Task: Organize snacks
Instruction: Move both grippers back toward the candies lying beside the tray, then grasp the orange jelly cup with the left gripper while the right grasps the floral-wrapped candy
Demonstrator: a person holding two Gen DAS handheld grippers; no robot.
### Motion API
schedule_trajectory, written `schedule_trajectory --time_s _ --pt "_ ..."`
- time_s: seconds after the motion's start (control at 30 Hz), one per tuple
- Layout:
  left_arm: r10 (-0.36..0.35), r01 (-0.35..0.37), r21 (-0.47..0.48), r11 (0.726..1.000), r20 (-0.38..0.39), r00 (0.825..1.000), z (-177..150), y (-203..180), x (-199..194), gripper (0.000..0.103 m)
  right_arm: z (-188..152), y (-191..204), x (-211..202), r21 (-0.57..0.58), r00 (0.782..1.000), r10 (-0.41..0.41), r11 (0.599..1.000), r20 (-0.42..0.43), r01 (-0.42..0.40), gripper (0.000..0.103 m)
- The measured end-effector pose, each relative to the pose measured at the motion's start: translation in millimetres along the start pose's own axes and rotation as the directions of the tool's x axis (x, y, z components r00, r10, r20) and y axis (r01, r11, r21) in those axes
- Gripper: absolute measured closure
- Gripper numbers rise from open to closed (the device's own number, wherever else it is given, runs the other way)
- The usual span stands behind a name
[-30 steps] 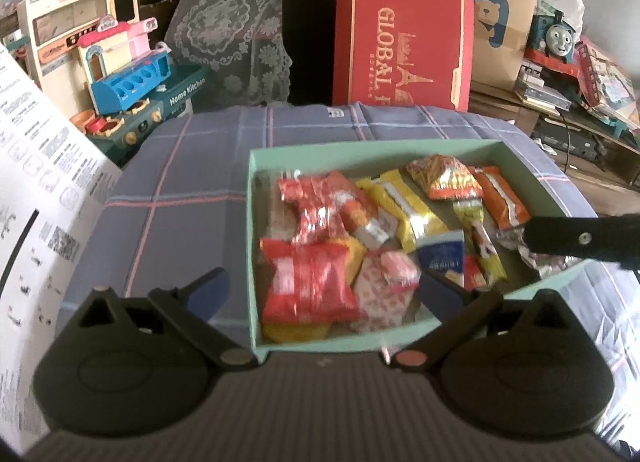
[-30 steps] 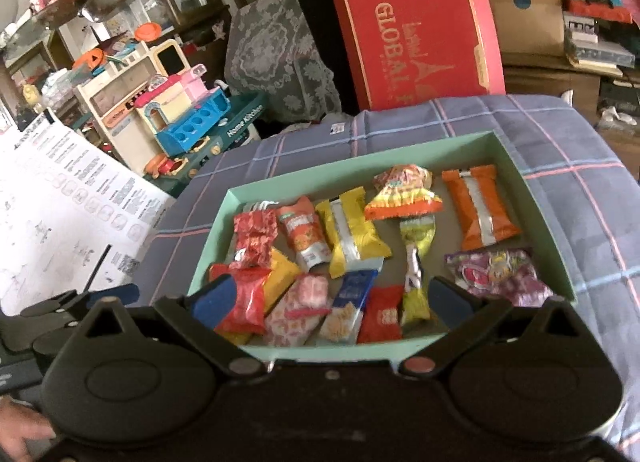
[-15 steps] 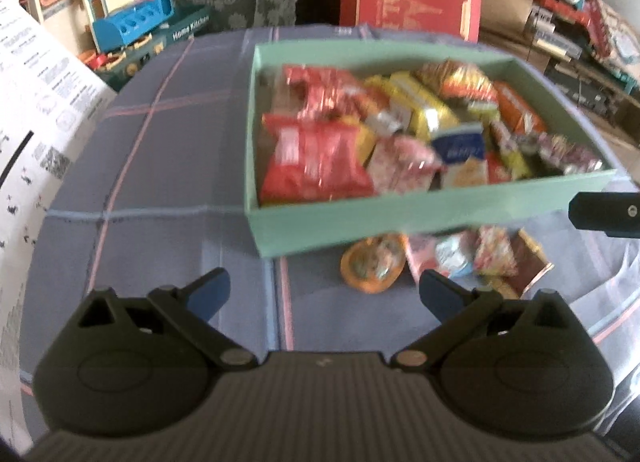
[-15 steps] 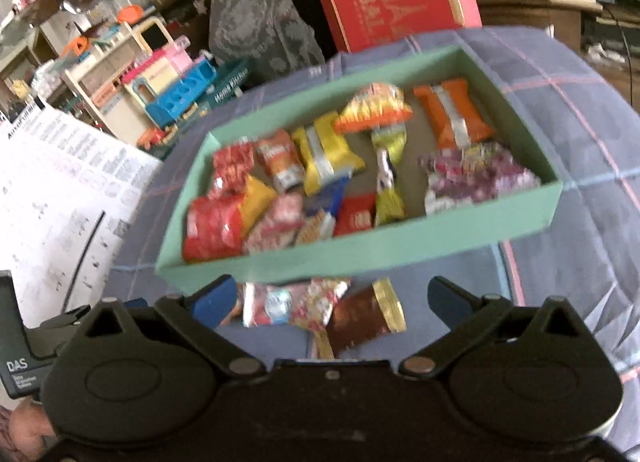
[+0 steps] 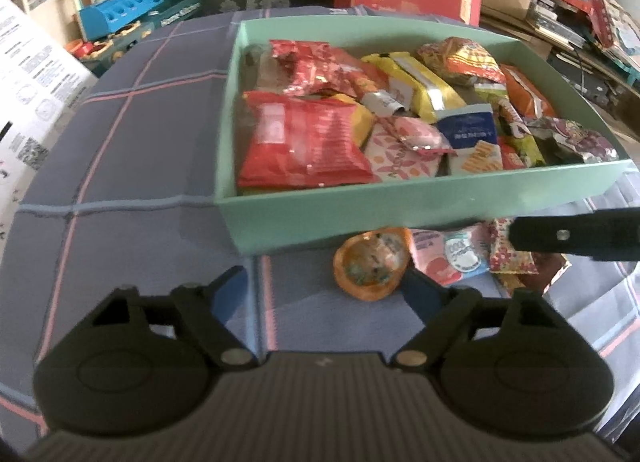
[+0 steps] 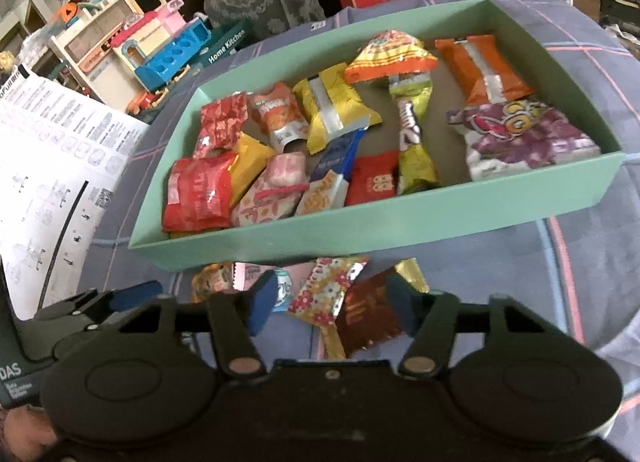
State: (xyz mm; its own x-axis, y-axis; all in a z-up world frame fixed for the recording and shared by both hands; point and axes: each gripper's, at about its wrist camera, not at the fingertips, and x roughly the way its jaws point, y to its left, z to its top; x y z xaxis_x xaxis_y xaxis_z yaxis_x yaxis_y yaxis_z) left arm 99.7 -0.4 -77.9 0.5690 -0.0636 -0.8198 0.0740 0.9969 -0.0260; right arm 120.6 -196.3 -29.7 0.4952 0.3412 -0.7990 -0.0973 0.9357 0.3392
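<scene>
Step in hand: I judge I am lowering both grippers onto the loose snacks that lie on the checked surface [image 5: 132, 166], just in front of the near wall of the green box [image 5: 400, 214], to lift them into it.
Doing it well: I should take one packet per gripper, pinch across a flat edge, and keep the fingers clear of the box wall so it does not get shoved back.
Left gripper [image 5: 320, 290]: fingers apart, and they have just been closing from full width. Nothing is pressed between them. The round orange snack cup [image 5: 370, 264] sits just ahead of the right finger, slightly outside the centre line; I would slide toward it before closing.
Right gripper [image 6: 332, 304]: fingers about half closed, having just been narrowing. The flowered packet [image 6: 326, 288] lies between them and the dark brown packet [image 6: 366, 316] sits by the right finger. I cannot see the pads pressing on either wrapper, so I count nothing as held yet.
Other loose snack: a pink and blue packet [image 5: 452, 258] lies between the cup and the flowered packet, partly behind my left finger in the right wrist view.
Box contents: many packets already inside, crowded at the left end, with bare floor near the middle.
Risk: I think closing on two overlapping wrappers at once could drag both.
</scene>
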Motion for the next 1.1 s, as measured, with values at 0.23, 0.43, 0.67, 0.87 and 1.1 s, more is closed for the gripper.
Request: schedule_trajectory --time_s 0.23,0.43,0.67,0.87,1.1 --pt "-0.022 0.020 0.050 0.999 0.036 0.999 0.4 -12.8 5.4 0.052 -0.9 11.3 11.6 -0.054 1.000 -0.027 0.998 -0.007 0.027 0.080" --pt "-0.048 0.047 0.019 0.999 0.043 0.998 -0.9 -4.9 2.2 0.068 -8.1 11.8 7.7 -0.089 0.999 -0.050 0.995 0.009 0.050 0.084" --pt "-0.044 0.045 -0.032 0.998 0.044 0.998 -8.0 8.1 -4.8 0.068 -9.5 17.6 12.8 -0.128 0.998 -0.063 0.990 0.009 0.064 0.084" --pt "-0.033 0.034 -0.034 0.999 0.031 0.999 -9.1 5.4 -7.1 0.068 -14.6 25.4 17.5 -0.178 0.997 -0.073 0.981 0.023 0.076 0.082" --pt "-0.038 0.039 -0.060 0.997 0.003 0.999 -16.5 8.4 -16.0 0.068 -19.3 12.5 0.7 -0.124 0.999 -0.035 0.992 0.012 0.036 0.085"
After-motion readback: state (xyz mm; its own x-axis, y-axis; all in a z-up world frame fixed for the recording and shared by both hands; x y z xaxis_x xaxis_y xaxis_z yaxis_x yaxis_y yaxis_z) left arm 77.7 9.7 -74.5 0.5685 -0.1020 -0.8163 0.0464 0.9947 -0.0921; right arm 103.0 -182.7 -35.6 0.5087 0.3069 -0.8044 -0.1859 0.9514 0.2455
